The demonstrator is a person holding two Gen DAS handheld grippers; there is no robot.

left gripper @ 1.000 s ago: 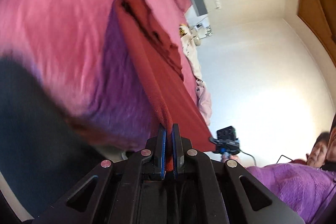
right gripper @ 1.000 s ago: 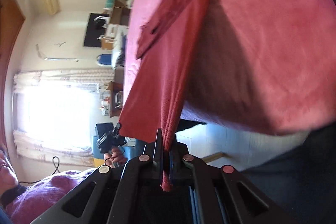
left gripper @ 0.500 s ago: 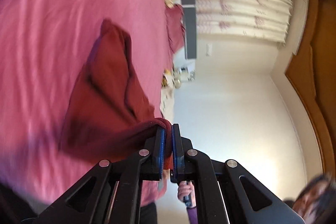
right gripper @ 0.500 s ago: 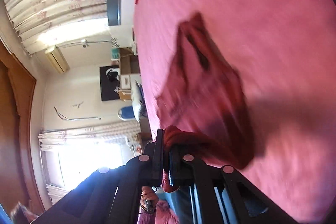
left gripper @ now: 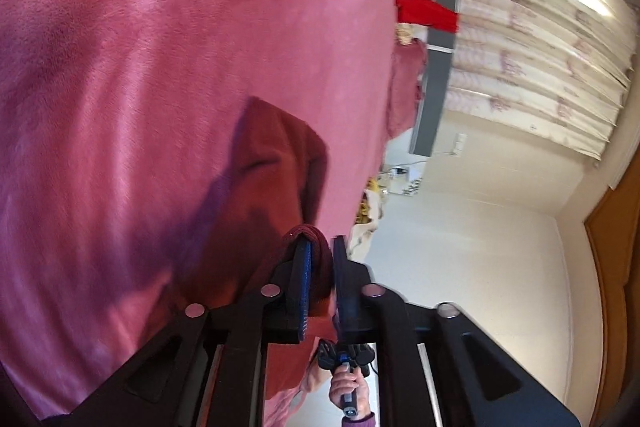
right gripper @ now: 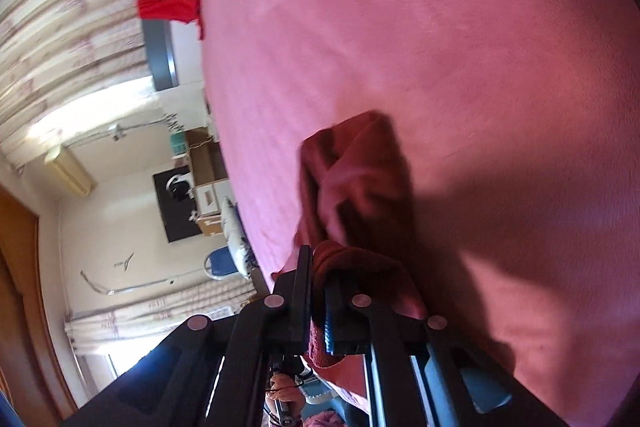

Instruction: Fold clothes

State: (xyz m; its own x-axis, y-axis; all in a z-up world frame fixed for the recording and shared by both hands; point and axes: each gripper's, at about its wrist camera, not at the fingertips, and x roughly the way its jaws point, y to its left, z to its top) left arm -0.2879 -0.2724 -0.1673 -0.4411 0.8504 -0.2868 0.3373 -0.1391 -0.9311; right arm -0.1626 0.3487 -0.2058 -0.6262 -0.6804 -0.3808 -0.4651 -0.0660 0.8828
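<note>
**Folded edge down, left grip letting go**

The maroon garment lies on the pink bedspread, stretching straight ahead of both grippers. The left gripper is opening, cloth loose between its jaws; the right gripper pinches the hem.

Bed cover: pink plush cloth, soft matt nap. Garment: dark red knitted cloth, matt, slightly rough. Gripper fingers: matt black plastic, blue pads, bright metal rivets.

right claw opening, dark red garment between jaws, on pink blanket
</note>
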